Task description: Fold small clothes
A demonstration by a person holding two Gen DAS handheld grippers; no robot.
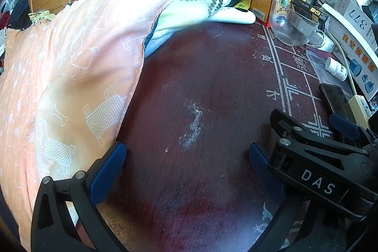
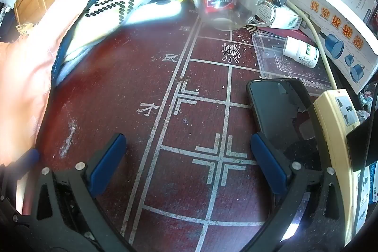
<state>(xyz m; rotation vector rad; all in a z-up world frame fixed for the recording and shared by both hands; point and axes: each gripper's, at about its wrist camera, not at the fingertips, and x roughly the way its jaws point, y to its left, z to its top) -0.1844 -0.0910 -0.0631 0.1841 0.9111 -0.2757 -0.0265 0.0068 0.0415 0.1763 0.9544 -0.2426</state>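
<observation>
Both tongs, left (image 1: 186, 167) and right (image 2: 189, 162), hung spread and empty over the bare middle of the desk (image 1: 212, 77), probably kept free for folding; the peach cloth (image 1: 70, 67) lay heaped at its left edge.

Power strip (image 2: 340, 134) cut off at edge

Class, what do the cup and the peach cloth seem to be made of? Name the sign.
Cup: clear glass, probably; the red box shows through it and it glints. Peach cloth: soft woven fabric, perhaps cotton; matte, creased, printed with white dogs.
</observation>
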